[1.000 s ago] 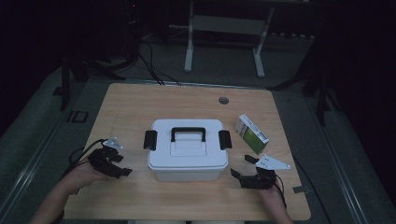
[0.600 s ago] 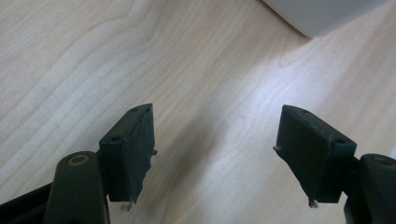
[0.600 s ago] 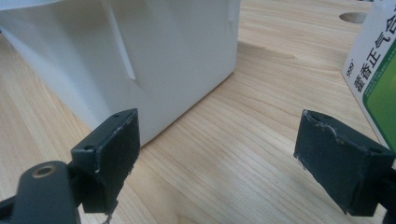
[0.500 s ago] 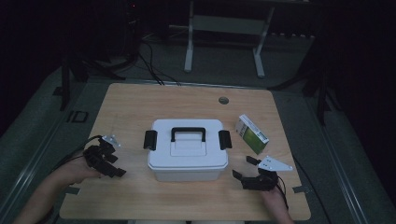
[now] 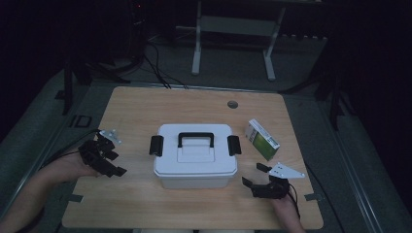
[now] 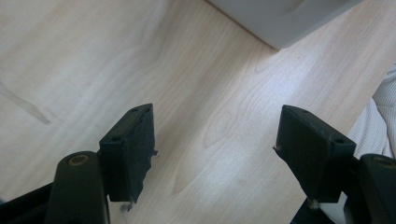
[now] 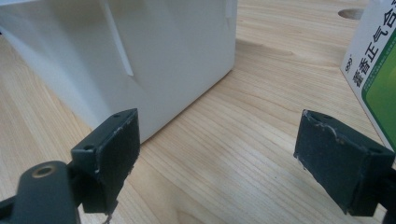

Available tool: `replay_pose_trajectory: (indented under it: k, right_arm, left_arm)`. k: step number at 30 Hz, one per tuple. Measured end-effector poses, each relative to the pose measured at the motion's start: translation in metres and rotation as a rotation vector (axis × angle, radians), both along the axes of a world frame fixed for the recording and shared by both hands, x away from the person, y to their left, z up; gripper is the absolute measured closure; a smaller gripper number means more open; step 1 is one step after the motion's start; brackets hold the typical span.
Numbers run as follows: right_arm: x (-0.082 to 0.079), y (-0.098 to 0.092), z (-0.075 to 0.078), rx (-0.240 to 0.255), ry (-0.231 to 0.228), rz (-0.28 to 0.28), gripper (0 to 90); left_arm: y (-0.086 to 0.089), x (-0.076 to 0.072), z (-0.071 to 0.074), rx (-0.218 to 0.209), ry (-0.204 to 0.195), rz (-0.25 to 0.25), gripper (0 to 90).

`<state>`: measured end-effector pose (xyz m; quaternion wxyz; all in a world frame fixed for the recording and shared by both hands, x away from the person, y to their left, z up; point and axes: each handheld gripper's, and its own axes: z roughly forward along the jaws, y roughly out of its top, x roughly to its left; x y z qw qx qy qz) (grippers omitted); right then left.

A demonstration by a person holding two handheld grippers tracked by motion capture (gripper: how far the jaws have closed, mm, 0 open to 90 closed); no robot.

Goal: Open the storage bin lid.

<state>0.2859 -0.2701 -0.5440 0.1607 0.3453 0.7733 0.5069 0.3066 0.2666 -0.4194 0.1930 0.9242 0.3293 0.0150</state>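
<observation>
Nearest the camera, the right gripper sits low on the table, jaws spread, nothing btwn them, aimed at the front right corner of the white storage box. Left gripper is off to the box's left, also released and empty, tilted down at bare wood. The box sits mid-table, lid on, black handle flat, a black latch at each end. Green-and-white carton lies just beside its right end, not touching.

IMO the step is getting the latches undone. To do it well: bring each gripper in level w/ its own latch, hook the lower edge, and flip outward both sides evenly so the box doesn't skid.

Vs a sec ago: the left gripper has lifted off the table and moved up a bit; right one hasn't budged, box and carton same spot.
</observation>
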Motion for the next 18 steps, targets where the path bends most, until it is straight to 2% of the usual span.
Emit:
replay_pose_trajectory:
  k: [2, 4, 8, 9, 10, 18]
  right_arm:
    - [0.0, 0.0, 0.0, 0.004, 0.003, -0.003, 13.9]
    - [0.0, -0.001, -0.001, 0.002, 0.004, -0.005, 13.9]
    - [0.0, 0.0, -0.001, 0.003, 0.003, -0.003, 13.8]
    - [0.0, 0.0, -0.001, 0.003, 0.003, -0.003, 13.8]
    - [-0.001, 0.0, -0.001, 0.0, 0.0, -0.001, 13.8]
    - [-0.001, 0.001, -0.001, 0.005, 0.003, 0.004, 13.8]
  left_arm:
    - [-0.001, 0.0, 0.004, 0.005, -0.007, -0.005, 28.6]
    - [-0.005, 0.0, 0.017, 0.018, -0.016, -0.021, 28.5]
    - [-0.015, 0.003, 0.033, 0.023, -0.035, -0.043, 28.5]
    - [-0.015, 0.003, 0.033, 0.023, -0.035, -0.043, 28.5]
    - [-0.021, 0.005, 0.04, 0.021, -0.044, -0.056, 28.5]
    - [-0.045, 0.012, 0.057, 0.04, -0.057, -0.128, 28.5]
